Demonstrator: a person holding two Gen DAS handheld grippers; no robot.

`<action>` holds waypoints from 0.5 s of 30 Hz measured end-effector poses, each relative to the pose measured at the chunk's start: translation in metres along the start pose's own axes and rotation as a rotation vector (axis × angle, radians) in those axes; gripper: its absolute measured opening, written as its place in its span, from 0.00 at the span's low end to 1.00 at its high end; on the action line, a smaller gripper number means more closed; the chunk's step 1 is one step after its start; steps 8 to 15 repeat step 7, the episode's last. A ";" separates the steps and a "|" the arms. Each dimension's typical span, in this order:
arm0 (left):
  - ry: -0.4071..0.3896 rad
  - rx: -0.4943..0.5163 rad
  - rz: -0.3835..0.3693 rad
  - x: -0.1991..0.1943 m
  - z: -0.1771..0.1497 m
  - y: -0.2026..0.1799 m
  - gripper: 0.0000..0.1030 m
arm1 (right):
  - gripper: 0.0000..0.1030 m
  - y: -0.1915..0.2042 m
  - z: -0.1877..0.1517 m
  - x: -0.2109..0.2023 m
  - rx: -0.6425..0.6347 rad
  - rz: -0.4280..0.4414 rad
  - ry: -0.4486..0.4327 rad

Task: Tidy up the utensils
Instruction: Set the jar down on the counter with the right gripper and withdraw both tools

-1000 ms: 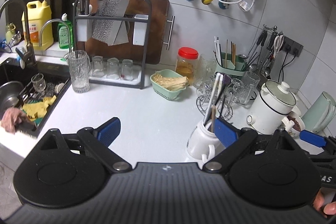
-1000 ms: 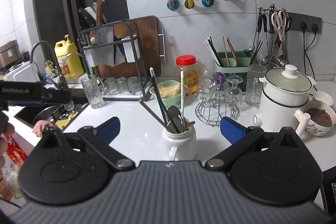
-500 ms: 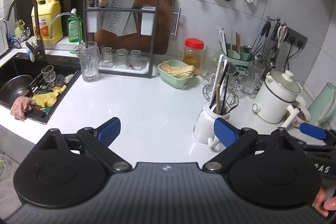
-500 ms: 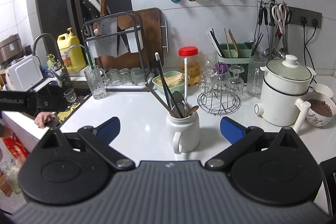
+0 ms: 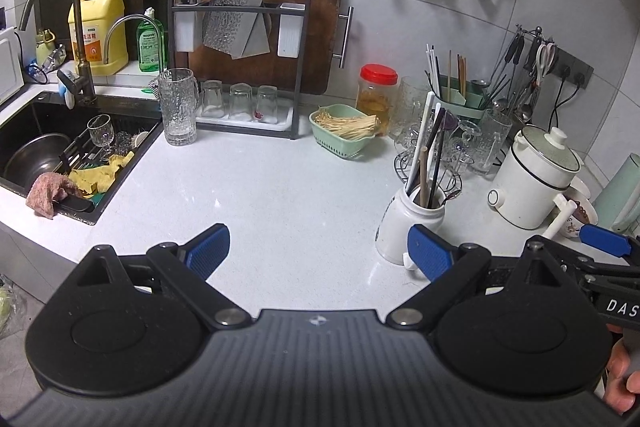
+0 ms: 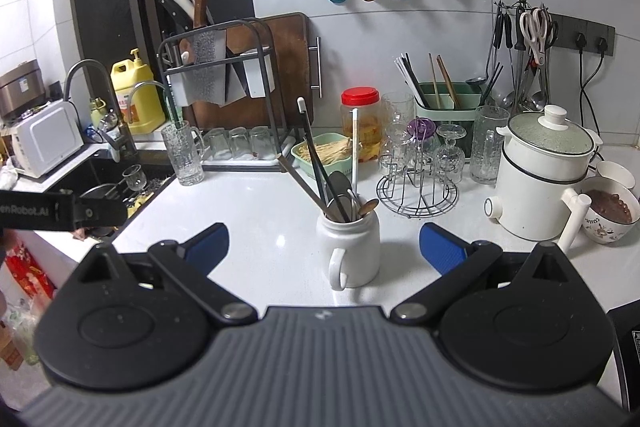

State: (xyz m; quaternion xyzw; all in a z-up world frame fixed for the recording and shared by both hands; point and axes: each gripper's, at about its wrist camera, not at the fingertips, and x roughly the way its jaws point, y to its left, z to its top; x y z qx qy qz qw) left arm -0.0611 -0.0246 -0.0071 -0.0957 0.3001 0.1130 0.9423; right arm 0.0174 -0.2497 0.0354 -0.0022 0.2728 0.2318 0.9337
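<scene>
On the white desk (image 6: 260,211), both my claws hover spread wide with nothing in them.

My right claw (image 6: 323,247) faces the white mug (image 6: 352,247) of utensils (image 6: 340,195), which stands upright between its blue fingertips (image 6: 442,251), handle toward me. My left claw (image 5: 318,251) hangs over bare desk, the mug just behind its right fingertip. Far right stand a green utensil caddy (image 6: 444,103) and a white pot (image 6: 540,179).

One white mug (image 6: 349,242) of utensils, one red-lidded jar (image 6: 359,123), one green basket (image 6: 320,151), one lidded white pot (image 6: 544,171) and three upturned glasses (image 5: 239,101) stood on the counter (image 5: 260,195).
</scene>
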 end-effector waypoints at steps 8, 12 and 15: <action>0.001 0.000 0.008 -0.002 -0.001 -0.001 0.95 | 1.00 0.000 -0.001 -0.001 0.000 0.000 0.002; 0.001 0.000 0.008 -0.002 -0.001 -0.001 0.95 | 1.00 0.000 -0.001 -0.001 0.000 0.000 0.002; 0.001 0.000 0.008 -0.002 -0.001 -0.001 0.95 | 1.00 0.000 -0.001 -0.001 0.000 0.000 0.002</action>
